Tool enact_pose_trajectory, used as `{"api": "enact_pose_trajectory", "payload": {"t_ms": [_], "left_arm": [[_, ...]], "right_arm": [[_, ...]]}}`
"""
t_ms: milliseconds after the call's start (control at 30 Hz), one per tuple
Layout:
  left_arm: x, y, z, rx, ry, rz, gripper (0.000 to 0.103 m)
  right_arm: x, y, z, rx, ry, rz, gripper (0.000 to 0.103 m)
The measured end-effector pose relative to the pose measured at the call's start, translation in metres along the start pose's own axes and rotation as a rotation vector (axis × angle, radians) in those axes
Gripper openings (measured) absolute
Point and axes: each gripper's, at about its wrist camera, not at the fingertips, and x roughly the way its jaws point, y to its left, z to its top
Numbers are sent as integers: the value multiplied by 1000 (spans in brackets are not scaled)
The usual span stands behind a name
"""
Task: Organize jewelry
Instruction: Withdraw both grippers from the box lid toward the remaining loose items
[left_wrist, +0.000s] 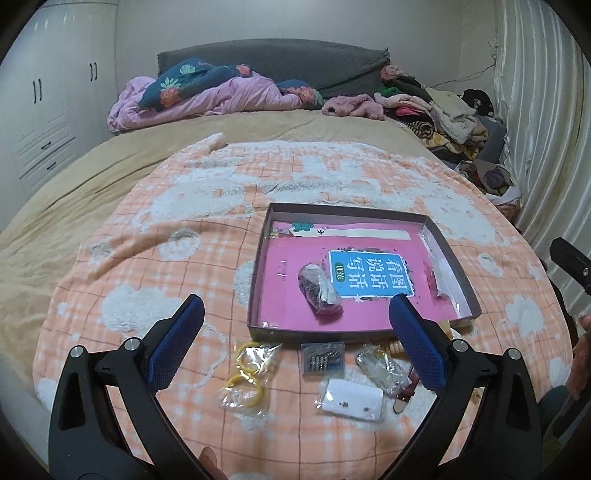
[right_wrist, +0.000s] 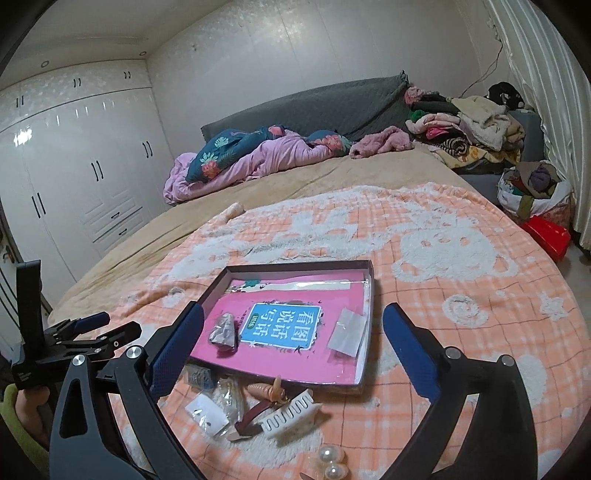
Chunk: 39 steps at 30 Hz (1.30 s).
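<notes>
A shallow box (left_wrist: 258, 266) (right_wrist: 370, 291) with a pink book inside lies on the orange blanket. It holds a bagged dark jewelry piece (left_wrist: 319, 291) (right_wrist: 223, 332) and a small clear packet (right_wrist: 347, 330). In front of the box lie bagged yellow rings (left_wrist: 245, 373), a small clear case (left_wrist: 322, 357), a white earring card (left_wrist: 352, 398) (right_wrist: 207, 413), a clear bag (left_wrist: 380, 367), a watch strap (right_wrist: 251, 419), a white hair clip (right_wrist: 291, 411) and pearl pieces (right_wrist: 332, 461). My left gripper (left_wrist: 297, 317) is open above these items. My right gripper (right_wrist: 293, 328) is open over the box's near edge.
The orange blanket (left_wrist: 147, 258) covers the near part of a tan bed. Crumpled bedding (left_wrist: 207, 92) and piled clothes (left_wrist: 436, 114) lie at the head. White wardrobes (right_wrist: 74, 166) stand left, curtains (left_wrist: 546, 129) right. The left gripper (right_wrist: 92, 328) shows in the right wrist view.
</notes>
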Motion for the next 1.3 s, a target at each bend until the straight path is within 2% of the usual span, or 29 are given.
{"api": "enact_pose_trajectory", "payload": {"t_ms": [200,567,933,1200,1300], "left_arm": [[-11,8,-6,-11,-15,5,94],[-13,34,-25,-37,2,27,94],[-6,49,-43,-37,40,33,94],[10,54,-61,-27,84,45,94],[17,57,-67,-28,97,48,94]], "right_arm": [[-12,2,-4,-5,1,-15,97],[-5,16,-25,-26,81,-26,97],[24,33,-55,-57,211,-14,97],[60,24,-84,-10,326,-48,97],[70,20,-91,2,341,-59,97]]}}
